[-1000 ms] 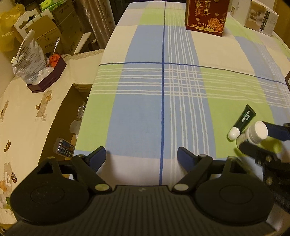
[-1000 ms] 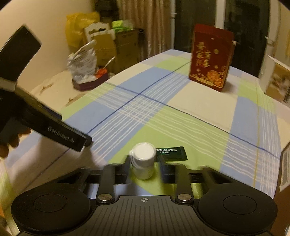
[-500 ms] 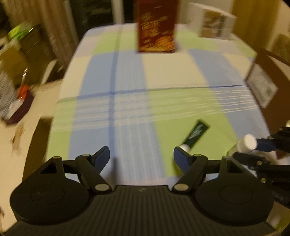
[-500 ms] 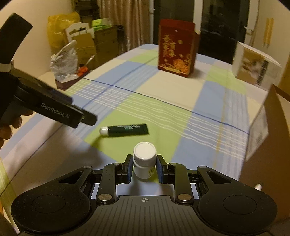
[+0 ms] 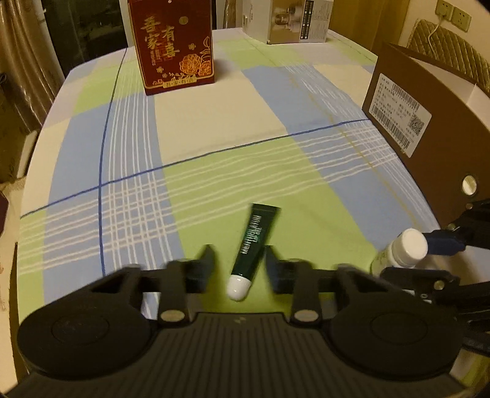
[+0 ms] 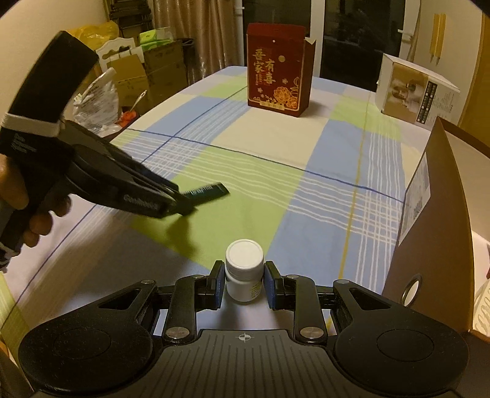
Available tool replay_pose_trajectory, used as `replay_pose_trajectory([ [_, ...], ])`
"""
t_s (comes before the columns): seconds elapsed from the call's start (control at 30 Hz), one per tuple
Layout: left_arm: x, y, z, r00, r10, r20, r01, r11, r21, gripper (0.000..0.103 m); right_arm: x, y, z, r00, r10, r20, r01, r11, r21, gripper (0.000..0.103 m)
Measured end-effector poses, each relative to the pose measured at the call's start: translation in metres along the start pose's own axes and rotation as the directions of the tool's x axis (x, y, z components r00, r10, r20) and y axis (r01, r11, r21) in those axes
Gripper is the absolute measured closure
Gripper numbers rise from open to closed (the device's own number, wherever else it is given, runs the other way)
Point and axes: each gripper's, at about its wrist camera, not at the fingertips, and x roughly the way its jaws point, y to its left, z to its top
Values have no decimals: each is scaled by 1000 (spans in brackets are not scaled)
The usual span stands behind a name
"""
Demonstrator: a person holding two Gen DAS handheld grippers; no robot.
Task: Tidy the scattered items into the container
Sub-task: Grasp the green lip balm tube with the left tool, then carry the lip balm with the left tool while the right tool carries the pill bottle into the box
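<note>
Right gripper grips the pill bottle while the left gripper straddles the green tube.

In the right wrist view, the right gripper (image 6: 244,286) sits low in the centre of the frame, its blue-padded fingers pressed against both sides of a white pill bottle (image 6: 244,271) with a white cap, held upright. The brown cardboard box (image 6: 435,220) fills the right edge of that frame, just beside the bottle. In the left wrist view, the left gripper (image 5: 239,266) has its fingers parted, blurred, one on each side of the dark green tube (image 5: 252,248), not touching it. The tube lies on the checked tablecloth (image 5: 214,171), its white cap toward the bottom centre of the frame. A red box (image 5: 173,46) stands at the upper left, a white carton (image 5: 298,20) at the top.
</note>
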Motion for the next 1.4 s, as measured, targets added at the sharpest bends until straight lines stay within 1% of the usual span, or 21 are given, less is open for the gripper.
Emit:
replay_pose_trajectory([
  [0.1,-8,2,-7,999,-10,-31,10,1000,-12,89,0,0,-1,1000,7,-3,-7,1000,0,74],
  [0.17,-11,2,-9,1000,0,-31,-1,1000,-14,87,1,0,-1,1000,9,-1,-9,1000,0,74],
  [0.23,-10,4,-8,1000,5,-29,-6,999,-38,74,2,0,-1,1000,9,-4,-9,1000,2,74],
  [0.27,-10,6,-7,1000,11,-25,-13,998,-53,56,3,0,-1,1000,9,-5,-9,1000,4,74],
  [0.3,-9,8,-4,1000,18,-17,-19,998,-66,52,4,0,-1,1000,13,-6,-13,1000,6,74],
  [0.33,-7,9,-1,1000,17,-6,-17,997,-78,52,4,0,-1,1000,13,-5,-13,1000,5,74],
  [0.43,-3,11,6,1000,1,14,0,994,-108,54,8,1,-1,1000,6,-12,-6,1000,-7,73],
  [0.47,-1,9,7,1000,7,14,-5,996,-93,58,10,1,-1,1000,3,-12,-3,1000,-9,73],
  [0.5,2,7,8,1000,12,9,-12,997,-75,67,11,1,-1,1000,-2,-11,2,1000,-11,73],
  [0.53,5,3,8,1000,22,8,-21,998,-52,68,12,1,-1,1000,-5,-8,5,1000,-12,74],
  [0.57,5,-1,7,999,35,12,-35,999,-21,72,13,1,-1,1000,-6,-5,6,1000,-15,74],
  [0.6,4,-3,6,999,31,14,-31,999,-5,85,13,1,-2,1000,-10,-1,10,1000,-21,74],
  [0.63,3,-3,5,1000,20,11,-20,1000,-5,90,14,2,-2,1000,-18,0,18,999,-31,74],
  [0.83,-3,-4,-3,1000,3,-7,-3,1000,-10,90,11,2,-4,999,-37,18,38,998,-57,74],
  [0.97,-12,-7,-13,999,-11,-32,11,1000,-15,90,6,1,-2,999,-28,29,29,999,-46,74],
  [1.07,-16,-9,-18,999,0,-35,0,1000,-4,90,5,1,-1,1000,-17,19,18,999,-37,74],
  [1.2,-21,-7,-20,999,11,-47,-12,999,-30,90,-1,5,2,1000,-2,10,2,999,-35,74],
  [1.4,-30,-8,-23,999,33,-39,-35,998,-44,90,-15,9,8,1000,14,20,-13,999,-35,74],
])
